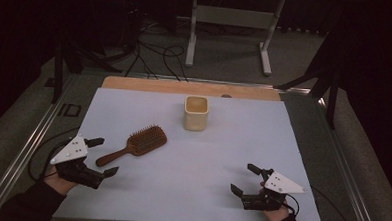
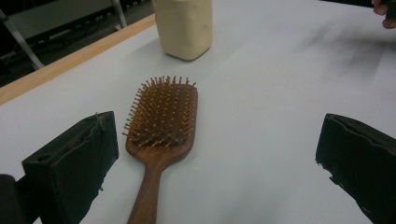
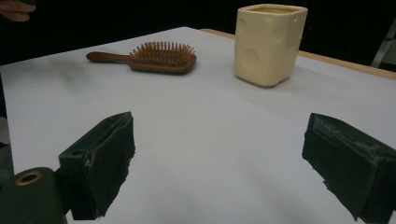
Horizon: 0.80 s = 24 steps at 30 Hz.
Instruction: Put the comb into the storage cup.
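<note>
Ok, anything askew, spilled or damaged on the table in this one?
Nothing stands out. The wooden hairbrush lies flat, bristles up, in front of the open left tool. The cream cup stands upright beyond it, with nothing spilled. The right tool is open too, over bare white board.

Room dim; only the white sheet [image 1: 192, 160] catches light. It covers a wooden tabletop [image 1: 185, 87], whose bare strip shows at the sheet's far edge. Metal rails [image 1: 27, 148] flank the sheet. Beyond it: grey floor [image 1: 226, 62], black cables [image 1: 156, 56], a white-legged stand [image 1: 230, 22].
</note>
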Available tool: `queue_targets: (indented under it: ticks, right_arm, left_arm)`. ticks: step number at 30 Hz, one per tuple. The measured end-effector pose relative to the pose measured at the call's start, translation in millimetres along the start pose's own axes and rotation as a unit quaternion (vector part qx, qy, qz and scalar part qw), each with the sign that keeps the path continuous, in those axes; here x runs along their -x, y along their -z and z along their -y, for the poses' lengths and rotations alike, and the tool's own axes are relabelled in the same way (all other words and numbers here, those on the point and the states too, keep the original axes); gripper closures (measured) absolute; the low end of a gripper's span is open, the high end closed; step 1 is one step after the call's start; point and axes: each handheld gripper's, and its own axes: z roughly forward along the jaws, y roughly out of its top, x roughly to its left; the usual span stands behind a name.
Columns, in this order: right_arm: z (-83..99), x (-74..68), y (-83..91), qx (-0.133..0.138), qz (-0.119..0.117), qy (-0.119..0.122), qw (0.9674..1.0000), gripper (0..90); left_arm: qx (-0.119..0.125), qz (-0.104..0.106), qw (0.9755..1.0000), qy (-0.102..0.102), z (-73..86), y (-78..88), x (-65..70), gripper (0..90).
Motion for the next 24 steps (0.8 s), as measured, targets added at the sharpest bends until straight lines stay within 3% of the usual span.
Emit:
queue_targets:
  ticks: [5,6,11,24]
  right_arm:
    - [-0.7,-1.8,-0.4,-0.001,-0.002,0.000,1.0000,8.9]
    - [-1.3,-2.9,-0.1,-0.001,-0.002,0.001,1.0000,9.0]
    - [-1.5,-2.9,-0.3,0.000,-0.003,0.001,1.0000,9.0]
    - [-1.6,-3.2,-0.2,0.002,-0.008,-0.003,1.0000,9.0]
  left_arm:
    - [-0.011,-0.007,0.9999,0.005,-7.6,-2.1,-10.7,0.0]
    - [-0.025,-0.003,0.9997,-0.001,-10.2,-4.2,-13.7,0.0]
    - [-0.041,-0.001,0.9991,-0.010,-14.8,-8.9,-19.9,0.0]
    - [-0.099,0.006,0.9947,-0.027,-23.6,-31.1,-35.1,0.0]
